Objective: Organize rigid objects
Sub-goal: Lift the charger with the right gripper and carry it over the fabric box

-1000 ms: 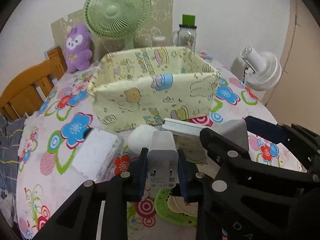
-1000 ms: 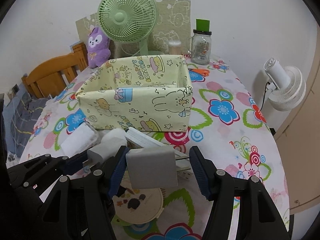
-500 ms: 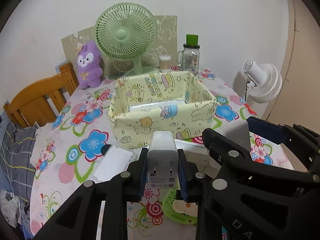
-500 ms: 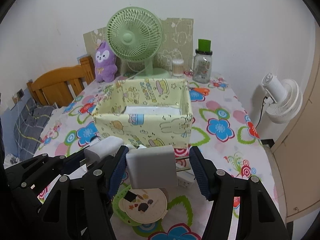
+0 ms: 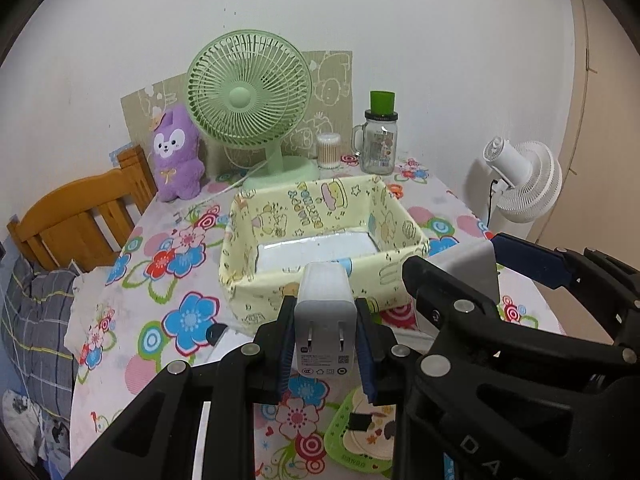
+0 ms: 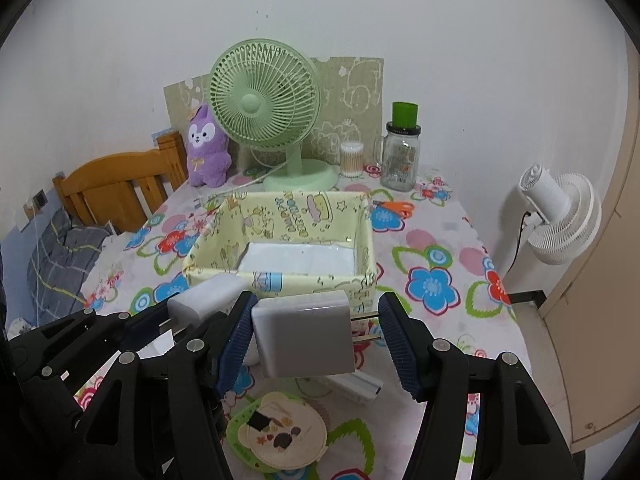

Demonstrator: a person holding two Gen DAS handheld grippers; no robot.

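Note:
My left gripper [image 5: 325, 340] is shut on a small white plug adapter [image 5: 325, 320], prongs facing the camera, held above the table. My right gripper [image 6: 316, 336] is shut on a larger grey-white charger block [image 6: 304, 334]; its prongs touch the right pad. Both hang in front of a yellow cartoon-print fabric box [image 5: 320, 248] [image 6: 280, 248] with a white flat item on its floor. In the right wrist view the small white plug adapter [image 6: 206, 298] shows at the left; in the left wrist view the larger grey-white charger block [image 5: 470, 268] shows at the right.
A green desk fan [image 5: 250, 100], a purple plush [image 5: 176, 152], a cotton-swab tub [image 5: 329, 150] and a glass jar [image 5: 379, 140] stand behind the box. A green coaster [image 6: 280, 432] and a white power strip [image 6: 356, 384] lie on the flowered tablecloth below. A white fan [image 6: 560, 216] stands off the table's right edge.
Both grippers have risen with their chargers held; the box now sits lower and farther in view, its inside showing. The white packet and roll at the left have dropped out of sight.

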